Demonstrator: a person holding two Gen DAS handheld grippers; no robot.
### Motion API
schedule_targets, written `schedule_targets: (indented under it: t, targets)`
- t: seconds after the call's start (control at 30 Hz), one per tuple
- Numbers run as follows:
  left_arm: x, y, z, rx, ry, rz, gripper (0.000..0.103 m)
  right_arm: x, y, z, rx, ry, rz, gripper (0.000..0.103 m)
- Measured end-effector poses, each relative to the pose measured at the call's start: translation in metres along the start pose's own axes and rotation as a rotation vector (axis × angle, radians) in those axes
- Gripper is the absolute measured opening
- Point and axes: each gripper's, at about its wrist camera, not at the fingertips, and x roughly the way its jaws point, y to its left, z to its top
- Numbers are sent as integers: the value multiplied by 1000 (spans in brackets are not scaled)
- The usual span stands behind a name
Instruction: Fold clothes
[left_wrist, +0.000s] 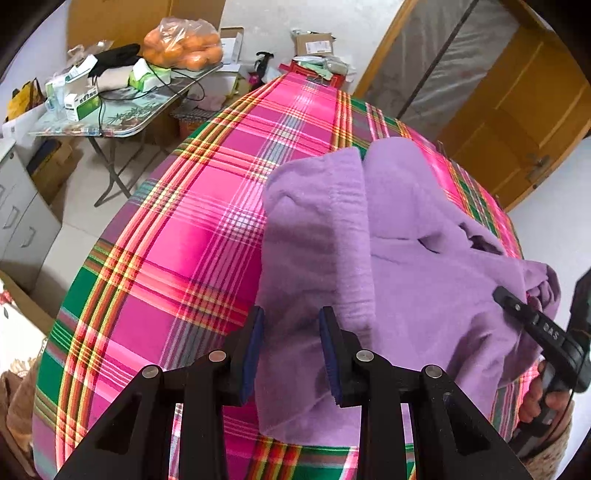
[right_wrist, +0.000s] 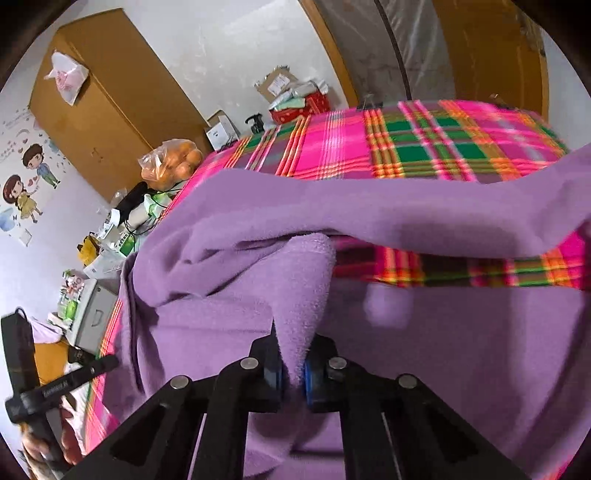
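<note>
A purple fleece garment (left_wrist: 399, 258) lies rumpled on a table covered with a pink, green and yellow plaid cloth (left_wrist: 192, 236). My left gripper (left_wrist: 291, 347) is open and hovers over the garment's near left edge, with nothing pinched between its blue pads. My right gripper (right_wrist: 293, 369) is shut on a fold of the purple garment (right_wrist: 303, 280) and lifts it, so the plaid cloth (right_wrist: 443, 266) shows beneath. In the left wrist view the right gripper (left_wrist: 517, 302) bites the garment's right side. A hand holds the left gripper (right_wrist: 62, 384) at the lower left of the right wrist view.
Beyond the plaid table stands a folding table (left_wrist: 122, 118) with a bag of oranges (left_wrist: 184, 44), boxes and cables. Grey drawers (left_wrist: 22, 221) stand at the left and a wooden door (left_wrist: 517, 122) at the right. A red box (right_wrist: 299, 107) sits behind the far edge.
</note>
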Motion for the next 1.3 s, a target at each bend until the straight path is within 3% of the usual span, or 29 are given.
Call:
schedule_targets:
  t: [0.17,0.47,0.73,0.83,0.93,1.0,1.13,1.23,1.3]
  targets:
    - [1,-10,-5,24,24,-15,32,-29,-17,-11,18,-22,-18,8]
    - [0,-28,-14,64,50,-47,32,-77,-67,-30,79,-58,-124,7]
    - [6,-35,-15,66,72,-71,32,-123,-118,-41,154,-124,-302,7]
    - [8,-39,-13,70,77,-91,32,-126,-132,-48,176,-96,-330,7]
    - [10,-43,-11,74,81,-111,32,-117,-124,-54,99,-61,-449,13]
    - [11,-46,-10,76,85,-124,32,-119,-116,-58,61,-82,-525,18]
    - [12,-54,-5,83,82,-142,32,-143,-83,-67,-28,-268,-587,24]
    - [13,-59,-2,85,82,-156,32,-148,-49,-73,-121,-384,-550,28]
    - [14,-63,0,86,82,-165,32,-141,-31,-75,-159,-371,-429,28]
